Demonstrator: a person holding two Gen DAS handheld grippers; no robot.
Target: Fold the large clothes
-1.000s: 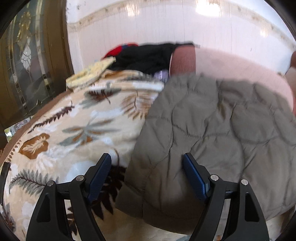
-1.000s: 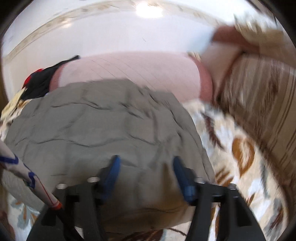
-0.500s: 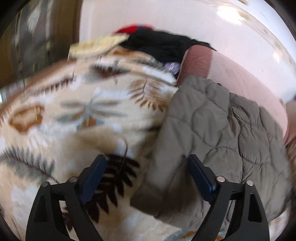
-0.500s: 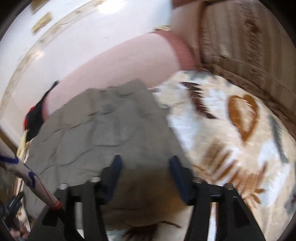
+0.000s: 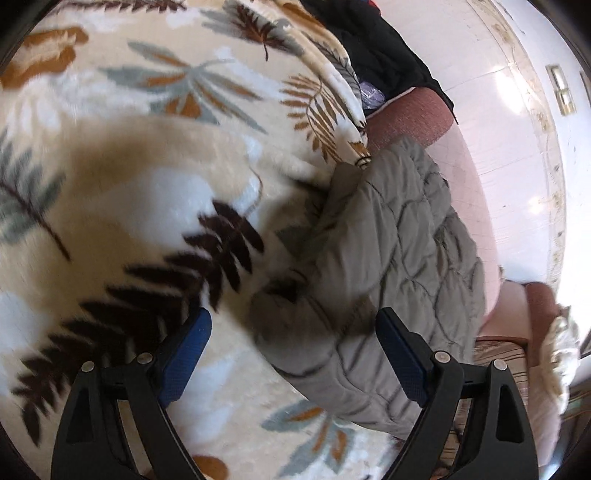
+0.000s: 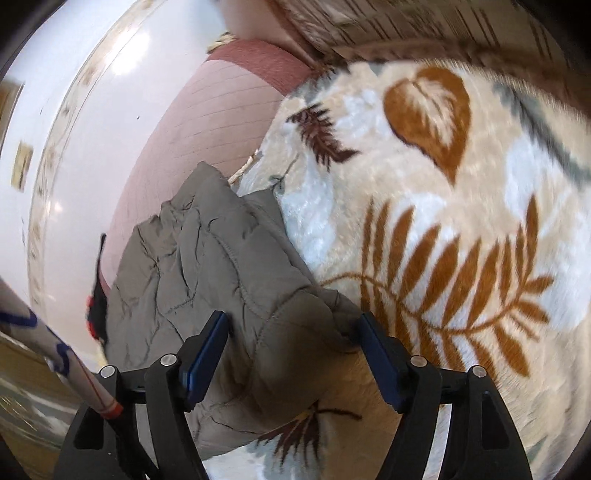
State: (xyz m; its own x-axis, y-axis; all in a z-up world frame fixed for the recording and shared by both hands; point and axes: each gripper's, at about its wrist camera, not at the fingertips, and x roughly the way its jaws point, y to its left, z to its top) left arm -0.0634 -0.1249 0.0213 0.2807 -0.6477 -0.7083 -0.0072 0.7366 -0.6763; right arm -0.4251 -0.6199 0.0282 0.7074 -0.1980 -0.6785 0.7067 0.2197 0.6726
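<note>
1. The grey quilted jacket [image 5: 388,258] lies folded on the leaf-print blanket [image 5: 129,166], ready for another fold.
2. The left gripper [image 5: 291,354] is spread wide, holding nothing; the right gripper [image 6: 291,354] is opening astride the jacket's corner.
3. Since 1 second ago, both views have rolled sideways.

Open stretch of leaf-patterned blanket [image 5: 155,177] to the left of the grey quilted jacket [image 5: 399,258], bare and passable. Same blanket [image 6: 461,229] wide and bare to the jacket's [image 6: 207,266] right. Blocked on the far side by the pink padded headboard [image 6: 199,129], just behind the jacket's far edge. Heap of black clothing [image 5: 376,48] at the blanket's far corner, beside the headboard's end. Striped upholstered surface [image 6: 424,26] bordering the blanket at the top of the right view. Striped sleeve [image 6: 55,347] crossing low at that view's left edge.
</note>
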